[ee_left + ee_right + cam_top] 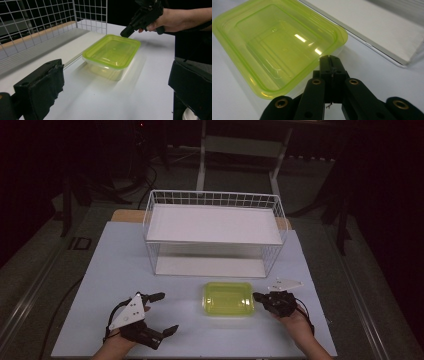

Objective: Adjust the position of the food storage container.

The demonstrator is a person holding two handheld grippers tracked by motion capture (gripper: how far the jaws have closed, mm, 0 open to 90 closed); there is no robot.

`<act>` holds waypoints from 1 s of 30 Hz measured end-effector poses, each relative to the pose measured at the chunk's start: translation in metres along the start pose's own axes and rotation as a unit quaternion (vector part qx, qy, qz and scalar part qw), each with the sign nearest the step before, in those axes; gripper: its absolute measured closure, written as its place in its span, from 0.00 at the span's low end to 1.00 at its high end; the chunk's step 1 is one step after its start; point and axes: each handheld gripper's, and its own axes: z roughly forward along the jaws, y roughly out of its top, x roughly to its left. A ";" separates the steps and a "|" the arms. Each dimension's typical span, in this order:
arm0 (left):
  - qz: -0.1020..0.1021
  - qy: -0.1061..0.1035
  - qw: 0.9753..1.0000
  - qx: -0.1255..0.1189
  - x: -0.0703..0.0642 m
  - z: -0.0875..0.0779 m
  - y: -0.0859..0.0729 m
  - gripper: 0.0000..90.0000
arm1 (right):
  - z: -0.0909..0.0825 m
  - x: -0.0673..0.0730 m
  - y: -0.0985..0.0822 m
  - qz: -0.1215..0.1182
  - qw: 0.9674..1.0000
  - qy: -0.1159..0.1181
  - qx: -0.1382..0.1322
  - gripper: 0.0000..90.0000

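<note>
**Claws flank the green-lidded box**

Hands come in low from the near edge of the worktop (115,255). The left claw (160,312) rests tilted near the front, its jaws standing wide apart with nothing between them. The right claw (259,297) has its jaws pressed together, tip hovering at the right rim of the lidded box (228,298). That clear box with its yellow-green lid sits in front of the white wire basket (215,199); nothing can be made out inside it.

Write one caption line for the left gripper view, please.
Closed right gripper at the rim of a green-lidded container, seen between open left jaws.
</note>
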 end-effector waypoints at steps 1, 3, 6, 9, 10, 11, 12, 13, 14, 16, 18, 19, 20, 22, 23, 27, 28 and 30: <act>0.000 0.000 1.000 0.000 0.000 0.000 0.000 0.01 | 0.001 0.002 0.001 -0.003 1.000 0.002 0.000 1.00; 0.000 0.000 1.000 0.001 0.000 0.000 0.000 0.01 | 0.004 0.005 0.003 -0.005 1.000 0.007 0.000 1.00; -0.001 0.001 1.000 0.002 0.001 0.000 -0.001 0.01 | 0.008 0.009 0.007 -0.013 1.000 0.012 0.000 1.00; -0.002 0.002 1.000 0.003 0.001 0.000 -0.001 0.01 | 0.012 0.012 0.011 -0.015 1.000 0.019 -0.002 1.00; -0.001 0.005 1.000 0.006 0.001 0.000 -0.001 0.01 | 0.012 0.013 0.012 -0.014 1.000 0.020 -0.001 1.00; -0.002 0.006 1.000 0.009 0.001 0.000 -0.001 0.01 | 0.014 0.014 0.013 -0.017 1.000 0.020 -0.002 1.00; -0.003 0.008 1.000 0.011 0.001 0.000 -0.002 0.01 | 0.016 0.016 0.015 -0.017 1.000 0.023 -0.003 1.00; -0.004 0.009 1.000 0.012 0.001 0.000 -0.002 0.01 | 0.017 0.017 0.016 -0.021 0.999 0.024 -0.002 1.00; -0.005 0.011 1.000 0.013 0.002 0.000 -0.002 0.01 | 0.018 0.018 0.017 -0.021 0.999 0.024 -0.001 1.00; -0.008 0.012 1.000 0.013 0.003 0.000 -0.003 0.01 | 0.020 0.020 0.019 -0.025 0.999 0.026 -0.002 1.00; -0.010 0.014 1.000 0.013 0.004 0.000 -0.003 0.01 | 0.023 0.021 0.020 -0.025 0.999 0.028 -0.003 1.00; -0.011 0.014 1.000 0.013 0.004 0.000 -0.003 0.01 | 0.024 0.022 0.021 -0.026 0.999 0.029 -0.003 1.00; -0.010 0.015 1.000 0.013 0.004 -0.001 -0.003 0.01 | 0.025 0.023 0.022 -0.024 0.999 0.031 -0.003 1.00; -0.010 0.014 1.000 0.013 0.004 -0.001 -0.003 0.01 | 0.027 0.025 0.023 -0.024 0.999 0.035 -0.004 1.00; -0.010 0.015 1.000 0.013 0.003 -0.001 -0.003 0.01 | 0.029 0.027 0.024 -0.025 0.999 0.037 -0.004 1.00; -0.010 0.018 1.000 0.018 0.004 -0.001 -0.004 0.01 | 0.032 0.030 0.027 -0.029 0.999 0.044 -0.001 1.00; -0.011 0.018 1.000 0.019 0.004 0.000 -0.004 0.01 | 0.033 0.031 0.027 -0.029 0.999 0.045 0.000 1.00; -0.011 0.021 1.000 0.020 0.004 0.000 -0.004 0.01 | 0.034 0.032 0.029 -0.034 0.998 0.044 -0.001 1.00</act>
